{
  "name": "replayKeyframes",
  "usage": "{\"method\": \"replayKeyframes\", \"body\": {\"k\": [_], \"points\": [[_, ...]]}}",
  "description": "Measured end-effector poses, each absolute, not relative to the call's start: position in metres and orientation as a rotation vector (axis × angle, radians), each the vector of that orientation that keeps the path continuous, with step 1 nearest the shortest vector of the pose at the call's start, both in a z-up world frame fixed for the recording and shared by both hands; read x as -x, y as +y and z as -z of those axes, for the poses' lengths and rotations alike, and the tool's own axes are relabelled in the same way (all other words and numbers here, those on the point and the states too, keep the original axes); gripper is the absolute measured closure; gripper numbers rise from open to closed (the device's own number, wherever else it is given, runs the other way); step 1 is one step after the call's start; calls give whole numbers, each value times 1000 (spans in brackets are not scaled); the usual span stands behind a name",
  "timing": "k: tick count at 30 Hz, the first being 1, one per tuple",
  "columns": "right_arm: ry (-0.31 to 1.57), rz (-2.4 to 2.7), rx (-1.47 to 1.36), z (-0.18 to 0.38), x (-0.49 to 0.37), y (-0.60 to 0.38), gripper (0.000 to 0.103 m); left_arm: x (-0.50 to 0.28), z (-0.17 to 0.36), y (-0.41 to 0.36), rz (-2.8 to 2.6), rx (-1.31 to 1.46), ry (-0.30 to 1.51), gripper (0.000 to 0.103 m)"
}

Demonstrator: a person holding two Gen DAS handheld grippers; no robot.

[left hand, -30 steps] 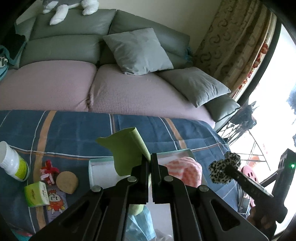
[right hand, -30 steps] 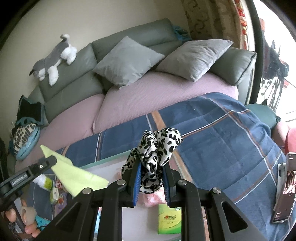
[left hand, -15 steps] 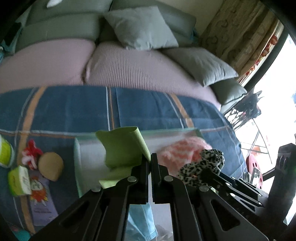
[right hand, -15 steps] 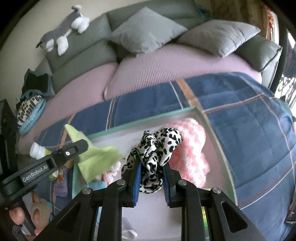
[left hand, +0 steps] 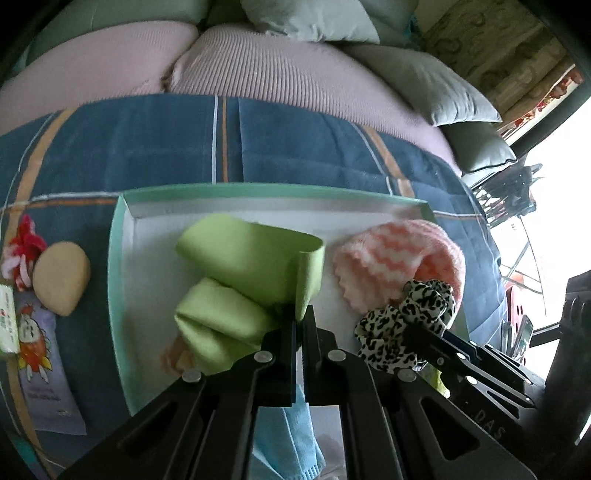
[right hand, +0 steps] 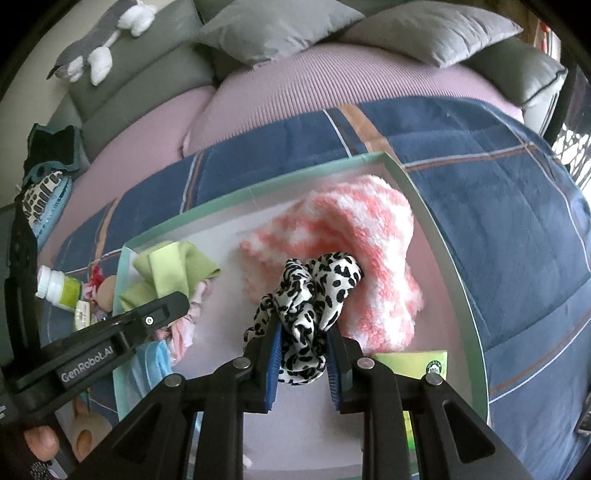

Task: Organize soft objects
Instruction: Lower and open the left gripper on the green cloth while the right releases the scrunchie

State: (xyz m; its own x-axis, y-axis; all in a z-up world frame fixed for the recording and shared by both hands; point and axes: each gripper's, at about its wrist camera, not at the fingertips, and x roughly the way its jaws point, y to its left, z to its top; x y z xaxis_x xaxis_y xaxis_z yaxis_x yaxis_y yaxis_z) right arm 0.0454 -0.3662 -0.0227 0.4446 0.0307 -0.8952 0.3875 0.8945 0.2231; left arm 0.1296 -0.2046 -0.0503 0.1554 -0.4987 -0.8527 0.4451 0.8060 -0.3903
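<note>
My left gripper (left hand: 303, 314) is shut on a green cloth (left hand: 240, 280) that droops into the left part of a shallow green-rimmed white box (left hand: 258, 192). My right gripper (right hand: 303, 332) is shut on a black-and-white leopard-print scrunchie (right hand: 310, 295), held low over the box (right hand: 258, 192) just in front of a pink-and-white knitted piece (right hand: 354, 251). The scrunchie (left hand: 406, 321), the knitted piece (left hand: 399, 254) and the green cloth (right hand: 166, 273) each show in the other wrist view too. A light blue cloth (left hand: 288, 435) lies in the box under my left gripper.
The box sits on a blue plaid blanket (left hand: 147, 147) in front of a pink sofa with grey cushions (right hand: 280, 33). Left of the box lie a round beige pad (left hand: 61, 277), a red-white toy (left hand: 22, 254), a white-green bottle (right hand: 59, 288) and a printed packet (left hand: 40, 369). A green packet (right hand: 413, 365) lies in the box.
Both grippers have come down and forward over the box. The green cloth now folds onto the box floor, and the scrunchie hangs just above it near the knitted piece.
</note>
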Motion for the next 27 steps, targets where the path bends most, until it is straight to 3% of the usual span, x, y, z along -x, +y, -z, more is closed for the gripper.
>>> {"method": "replayKeyframes", "body": {"k": [17,23,27], "points": [[1127,242,-438,27,-49,-369,77,-128,48,-216,650,-16,1264,99],[1111,239,-426,17,-44,-368,74,-123,35,-215,647,-36,1250,78],[1103,243,-417,11,-41,-367,74,-120,22,-211,627,-57,1223,75]]}}
